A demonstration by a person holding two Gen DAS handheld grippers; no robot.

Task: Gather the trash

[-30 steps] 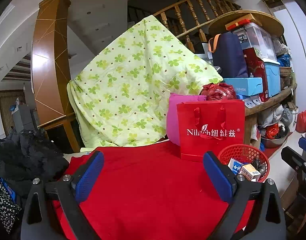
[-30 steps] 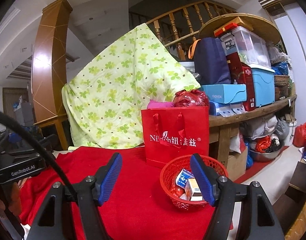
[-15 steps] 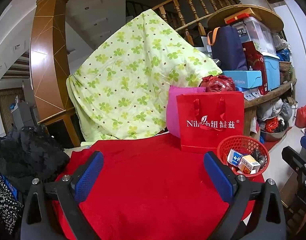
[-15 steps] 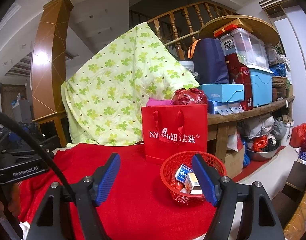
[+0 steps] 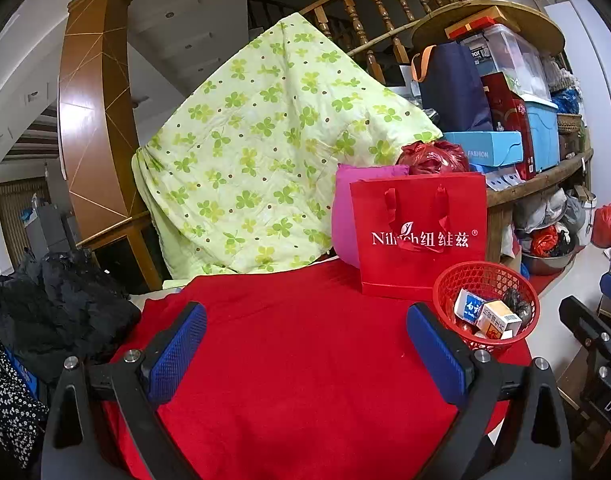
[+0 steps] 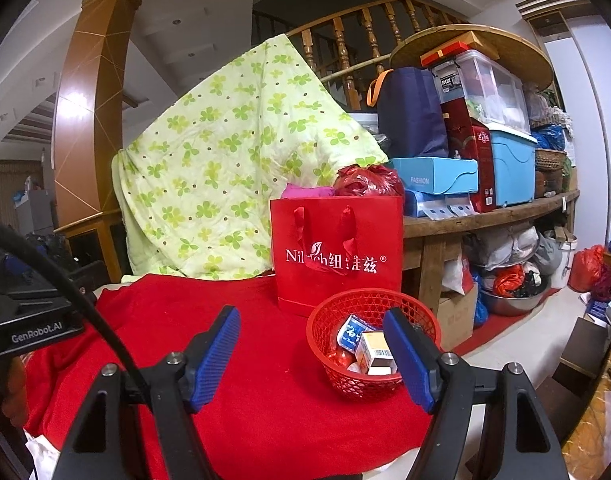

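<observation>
A red mesh basket (image 5: 485, 280) (image 6: 369, 300) stands at the right edge of a table under a red cloth (image 5: 305, 340) (image 6: 245, 360). It holds small cartons (image 5: 497, 316) (image 6: 375, 354), a white-and-blue box (image 5: 467, 304) (image 6: 351, 332) and a dark crumpled piece (image 5: 517, 302). My left gripper (image 5: 305, 344) is open and empty over the cloth, left of the basket. My right gripper (image 6: 311, 344) is open and empty, its right finger in front of the basket.
A red paper bag (image 5: 417, 236) (image 6: 337, 252) stands behind the basket, with a pink cushion (image 5: 345, 216) and a green clover quilt (image 5: 265, 152) behind it. A cluttered shelf (image 6: 485, 216) is at the right. Black clothing (image 5: 53, 304) lies at the left.
Both grippers have pulled back and risen a little, so more of the red cloth and basket shows. Both stayed open and empty.
</observation>
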